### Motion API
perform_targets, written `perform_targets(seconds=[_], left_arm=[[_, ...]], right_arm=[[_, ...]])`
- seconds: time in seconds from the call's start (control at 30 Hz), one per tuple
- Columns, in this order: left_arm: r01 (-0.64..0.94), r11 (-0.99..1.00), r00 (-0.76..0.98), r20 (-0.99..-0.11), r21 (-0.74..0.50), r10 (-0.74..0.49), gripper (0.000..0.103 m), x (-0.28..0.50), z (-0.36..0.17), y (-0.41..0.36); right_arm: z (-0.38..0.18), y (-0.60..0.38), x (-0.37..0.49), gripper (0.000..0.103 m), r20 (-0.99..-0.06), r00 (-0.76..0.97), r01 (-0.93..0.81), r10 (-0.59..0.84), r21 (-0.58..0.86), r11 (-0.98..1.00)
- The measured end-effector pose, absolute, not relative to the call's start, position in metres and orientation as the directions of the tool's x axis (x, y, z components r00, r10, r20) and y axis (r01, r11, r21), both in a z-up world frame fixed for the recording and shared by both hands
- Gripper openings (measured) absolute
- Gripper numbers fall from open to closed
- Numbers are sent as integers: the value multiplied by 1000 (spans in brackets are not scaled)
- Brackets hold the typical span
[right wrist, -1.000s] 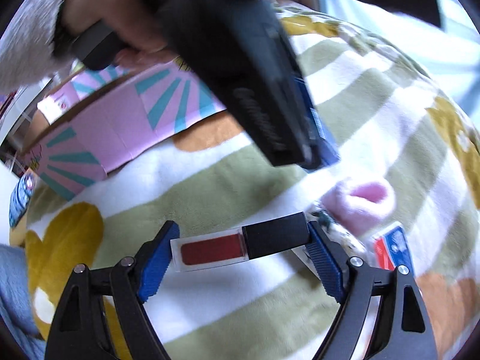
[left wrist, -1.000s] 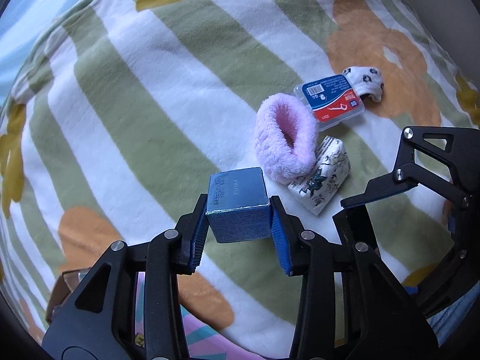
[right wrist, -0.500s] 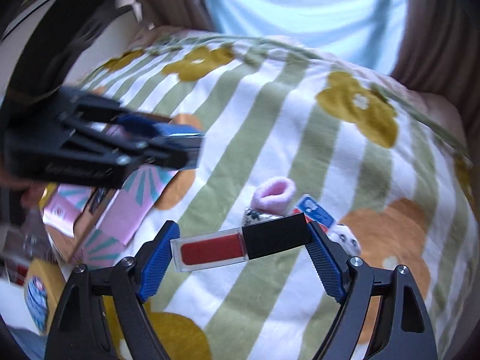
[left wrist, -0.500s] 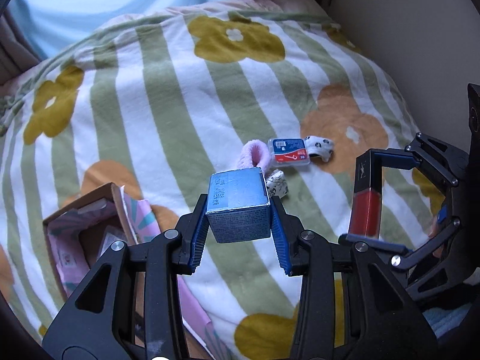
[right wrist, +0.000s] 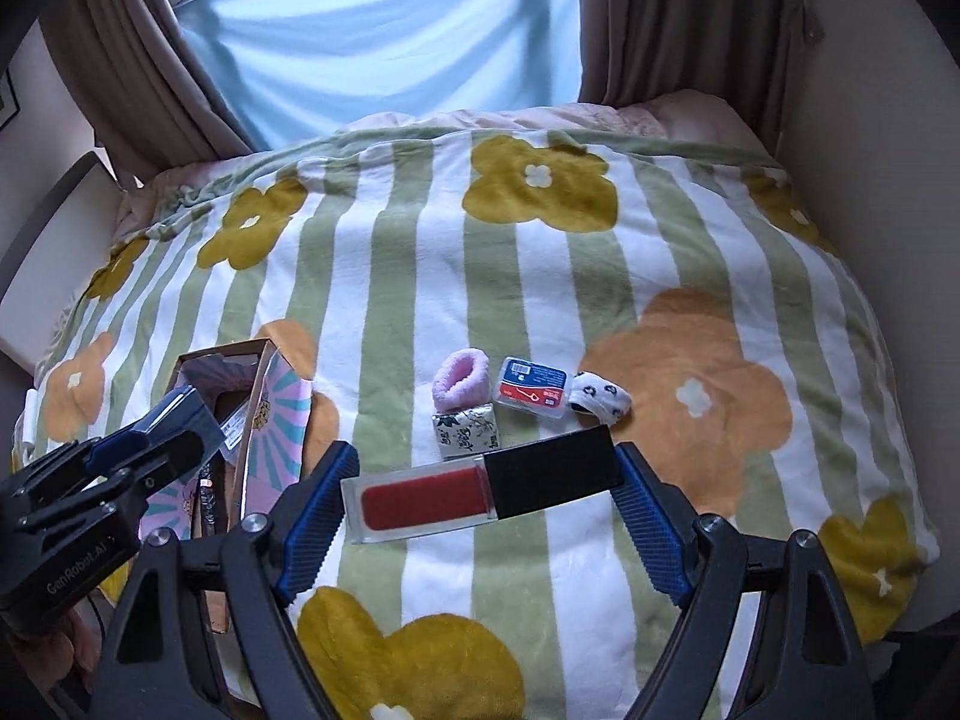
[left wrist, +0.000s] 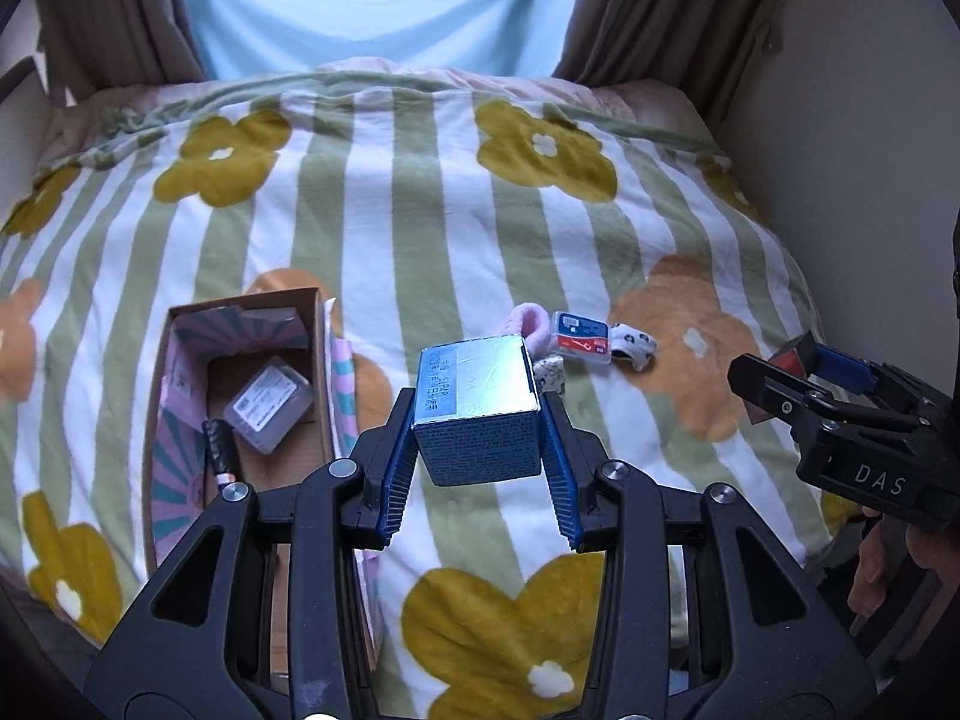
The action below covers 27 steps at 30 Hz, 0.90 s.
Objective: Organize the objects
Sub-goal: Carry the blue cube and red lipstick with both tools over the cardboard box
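Observation:
My left gripper [left wrist: 477, 474] is shut on a small blue box [left wrist: 477, 408], held high above the flowered blanket. My right gripper [right wrist: 480, 498] is shut on a red lip gloss tube with a black cap [right wrist: 480, 483], gripped end to end. On the blanket lie a pink fuzzy sock [right wrist: 459, 387], a patterned tissue pack [right wrist: 465, 429], a blue-and-red plastic case [right wrist: 533, 396] and a white spotted sock [right wrist: 600, 399]. An open cardboard box [left wrist: 180, 360] with a pink and teal lining sits at the left; inside are a clear case [left wrist: 270, 405] and a dark tube [left wrist: 219, 450].
The striped blanket [right wrist: 540, 276] covers a bed between a wall on the right and curtains [right wrist: 120, 60] at the far end. In the left wrist view the right gripper's body [left wrist: 840, 420] hangs at the right edge, with a hand [left wrist: 870, 570] below it.
Both grippers have risen and rolled level, so the whole bed now shows. The cardboard box came into view at the left. Each gripper kept its hold.

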<state>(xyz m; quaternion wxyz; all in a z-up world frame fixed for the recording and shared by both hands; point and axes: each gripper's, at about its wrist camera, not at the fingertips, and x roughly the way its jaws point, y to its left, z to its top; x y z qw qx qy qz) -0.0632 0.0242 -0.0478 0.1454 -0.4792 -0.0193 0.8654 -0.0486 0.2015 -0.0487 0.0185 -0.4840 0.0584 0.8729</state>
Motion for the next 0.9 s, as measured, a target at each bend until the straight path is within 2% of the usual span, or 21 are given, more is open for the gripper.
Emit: perform_targets(seconds=[0.27,0.57,0.9], left_arm=[[-199,-962,-465,-846,-185,259,36,-51,-71,19],[-187,-965,-481,-839,-185,255,36,-53,-63,13],[-60,-980,-516,-834,-190,193,36,-49,-57,-32]], right_arm=[[-60,199,-40,82,-866,-500,-105,-3,65,-992],[-56,188,-45,82,-864,-503,-58,-12,47,-997],[-48,136,-68,82,-856,-506,127,-104,45,-991]])
